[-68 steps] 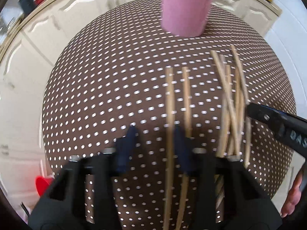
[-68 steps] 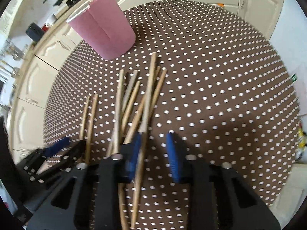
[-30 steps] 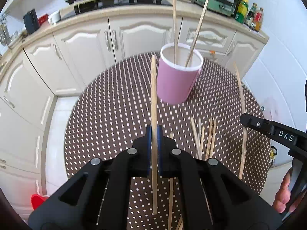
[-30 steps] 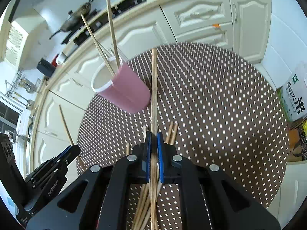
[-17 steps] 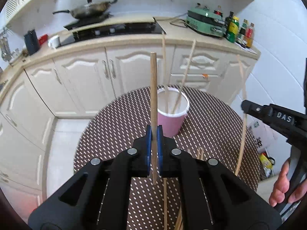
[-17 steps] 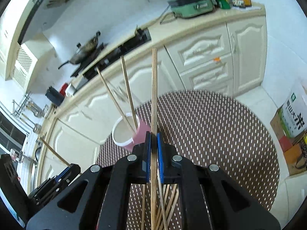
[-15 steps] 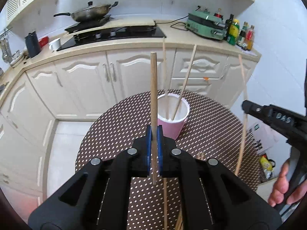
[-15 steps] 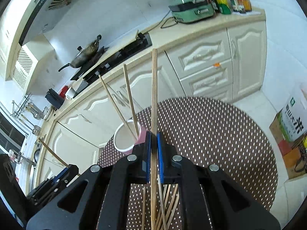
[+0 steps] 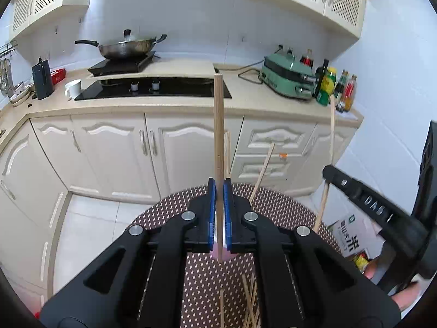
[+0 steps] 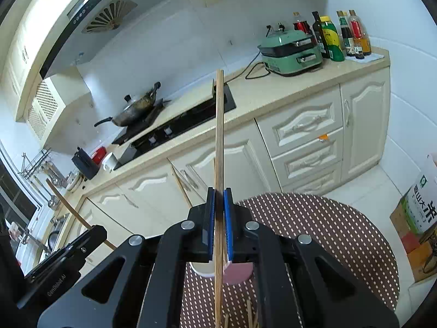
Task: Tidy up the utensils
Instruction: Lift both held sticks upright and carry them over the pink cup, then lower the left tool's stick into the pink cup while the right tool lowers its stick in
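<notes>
My left gripper (image 9: 219, 188) is shut on a wooden chopstick (image 9: 218, 125) held upright above the round dotted table (image 9: 275, 199). My right gripper (image 10: 219, 199) is shut on another chopstick (image 10: 219, 136), also upright. The pink cup (image 10: 237, 273) with two chopsticks (image 9: 262, 172) in it stands on the table just beyond both grippers, mostly hidden by the fingers. Several loose chopsticks (image 9: 250, 303) lie on the table below. The right gripper (image 9: 363, 202) with its stick shows at the right of the left wrist view; the left gripper (image 10: 68, 254) shows at the lower left of the right wrist view.
Cream kitchen cabinets (image 9: 164, 153) and a counter with a hob, a wok (image 9: 123, 47), a green appliance (image 9: 289, 80) and bottles stand behind the table. A cardboard box (image 10: 420, 213) sits on the floor at the right.
Both grippers closed on a chopstick on the table, then lifted and tilted the sticks upright. Both have risen further, and the cup now sits low behind the fingers.
</notes>
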### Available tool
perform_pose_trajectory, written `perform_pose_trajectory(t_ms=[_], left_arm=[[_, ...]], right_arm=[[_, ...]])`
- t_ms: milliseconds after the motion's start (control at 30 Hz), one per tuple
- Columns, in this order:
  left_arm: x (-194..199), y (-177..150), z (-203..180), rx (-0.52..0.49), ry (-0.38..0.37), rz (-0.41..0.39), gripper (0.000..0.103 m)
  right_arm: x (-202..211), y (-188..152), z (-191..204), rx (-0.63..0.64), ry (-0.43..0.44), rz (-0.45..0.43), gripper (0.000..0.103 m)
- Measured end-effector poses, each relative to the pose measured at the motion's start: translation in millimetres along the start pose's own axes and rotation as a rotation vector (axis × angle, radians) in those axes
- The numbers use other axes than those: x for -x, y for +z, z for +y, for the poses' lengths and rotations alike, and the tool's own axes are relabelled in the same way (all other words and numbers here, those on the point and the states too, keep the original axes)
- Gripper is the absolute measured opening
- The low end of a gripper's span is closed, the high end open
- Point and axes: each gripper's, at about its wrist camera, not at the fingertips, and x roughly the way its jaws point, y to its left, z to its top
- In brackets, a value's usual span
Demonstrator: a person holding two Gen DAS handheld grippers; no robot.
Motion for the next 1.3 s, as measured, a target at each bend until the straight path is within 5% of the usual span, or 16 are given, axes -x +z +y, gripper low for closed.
perform_pose_trajectory(t_ms=[533, 1300], left_arm=[[-50.4, 27.4, 0.0, 0.0, -0.026, 0.026, 0.006], [-138.4, -14.9, 9.6, -0.013, -0.038, 0.242, 0.006]], right_arm=[[-55.5, 13.4, -2.7, -0.074, -0.097, -0.05, 0.005], [-114.0, -32.0, -13.9, -0.083, -0.14, 0.01, 0.005]])
